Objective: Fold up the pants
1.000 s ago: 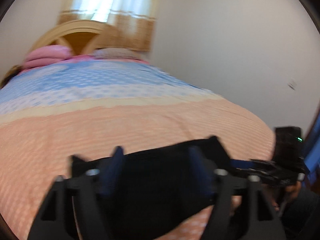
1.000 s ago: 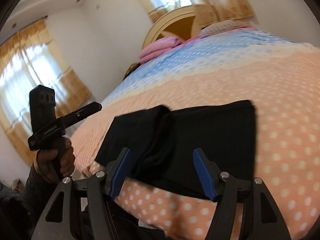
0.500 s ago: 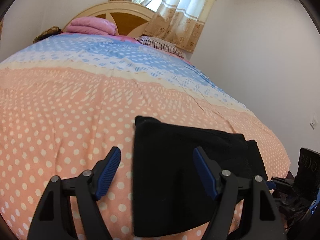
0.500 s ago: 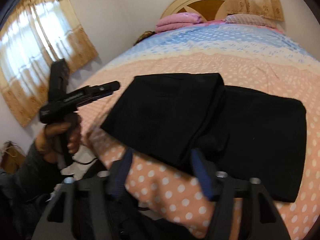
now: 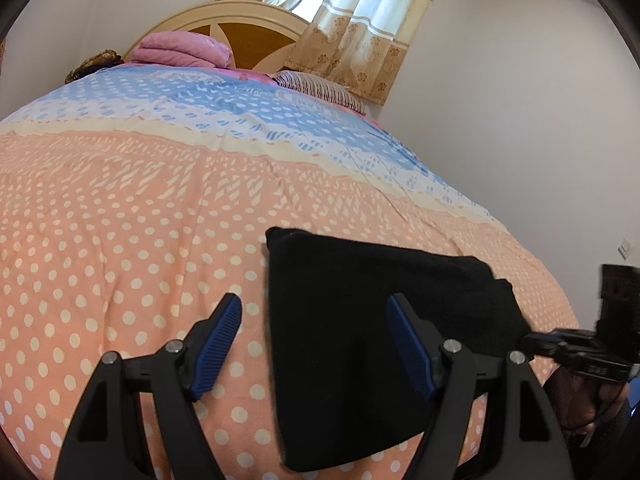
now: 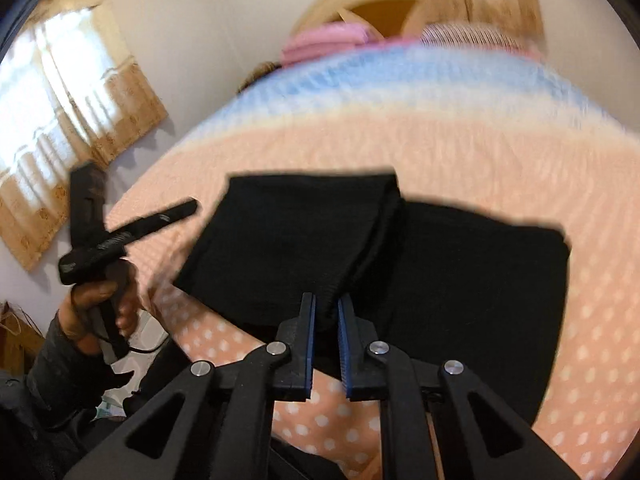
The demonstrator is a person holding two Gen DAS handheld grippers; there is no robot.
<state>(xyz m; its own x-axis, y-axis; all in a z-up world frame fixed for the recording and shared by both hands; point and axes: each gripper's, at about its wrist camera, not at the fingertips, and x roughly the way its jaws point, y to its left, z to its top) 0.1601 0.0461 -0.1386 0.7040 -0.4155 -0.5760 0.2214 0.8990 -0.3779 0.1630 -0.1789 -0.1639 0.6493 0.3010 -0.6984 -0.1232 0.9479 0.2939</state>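
The black pants [image 5: 360,320] lie folded on the dotted peach bedspread [image 5: 120,260], near its front edge. My left gripper [image 5: 316,320] hovers open over their left edge, one finger above the bedspread and the other above the cloth. In the right wrist view the pants [image 6: 480,280] show a thick fold down the middle. My right gripper [image 6: 326,312] is closing its jaws on the near end of that fold, and the black cloth fills the narrow gap between the blue pads [image 6: 310,340]. A hand holds the left gripper [image 6: 188,208] at the bed's left side.
The bed runs back to a wooden headboard [image 5: 248,36] with a pink folded blanket [image 5: 180,50] and a striped pillow [image 5: 316,86]. Curtained windows [image 6: 60,120] are on the walls. A white wall [image 5: 520,120] stands along the bed's right side.
The right gripper's jaws went from wide to nearly together around the pants' fold as it moved closer. The left gripper dropped and settled over the pants' left edge, staying open.
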